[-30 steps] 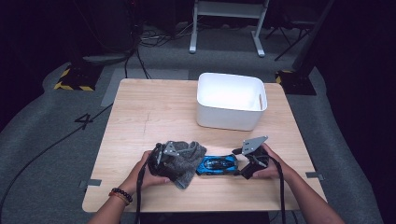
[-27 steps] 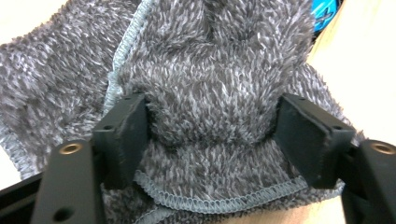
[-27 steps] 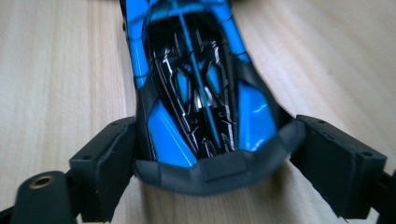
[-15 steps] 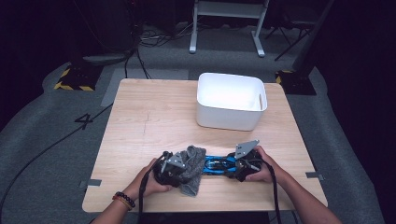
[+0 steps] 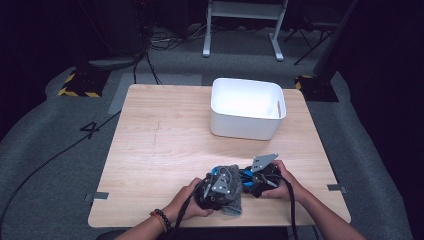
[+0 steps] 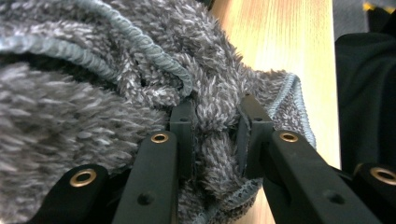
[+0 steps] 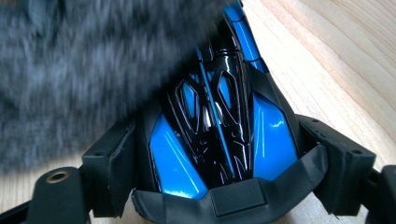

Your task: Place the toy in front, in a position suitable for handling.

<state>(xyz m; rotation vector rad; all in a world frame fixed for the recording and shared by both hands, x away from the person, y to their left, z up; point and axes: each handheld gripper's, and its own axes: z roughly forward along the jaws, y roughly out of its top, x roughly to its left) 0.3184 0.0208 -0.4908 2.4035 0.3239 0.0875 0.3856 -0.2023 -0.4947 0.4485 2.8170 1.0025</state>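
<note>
Down at the near edge of the worktop [image 5: 165,145], both hands are busy over a small cluster of things. The left tool [image 6: 215,128] is clamped on a grey fluffy cloth [image 6: 93,93]: in the left gripper view its two black jaws pinch a thick fold of the pile between them, having just been closing onto it, and the cloth's stitched blue-grey hem curls around either side. From the high view that cloth [image 5: 231,186] sits bunched up right at the left tool [image 5: 215,186], draped over its front, with the person's left hand [image 5: 187,200] wrapped around the body behind.

Over on the other side, the right tool [image 7: 219,154] has a glossy blue and black object [image 7: 219,121] seated between its jaws. The pads press against both of its flanks, so it is gripped, and the jaws have been closing in on it over the last moment. It looks like a moulded plastic shell with cut-out openings; exactly what it is I can't tell. The cloth [image 7: 79,74] hangs blurred over its far end, covering the tip.

In the high view the right tool [image 5: 257,179] and the right hand [image 5: 282,180] sit just beside the left pair, the blue object [image 5: 245,175] bridging the short gap between them, meeting the cloth. Bare wood shows beneath in both gripper views.

Further back, well apart from the action, a white bin [image 5: 248,107] stands on the far right part of the worktop.
</note>
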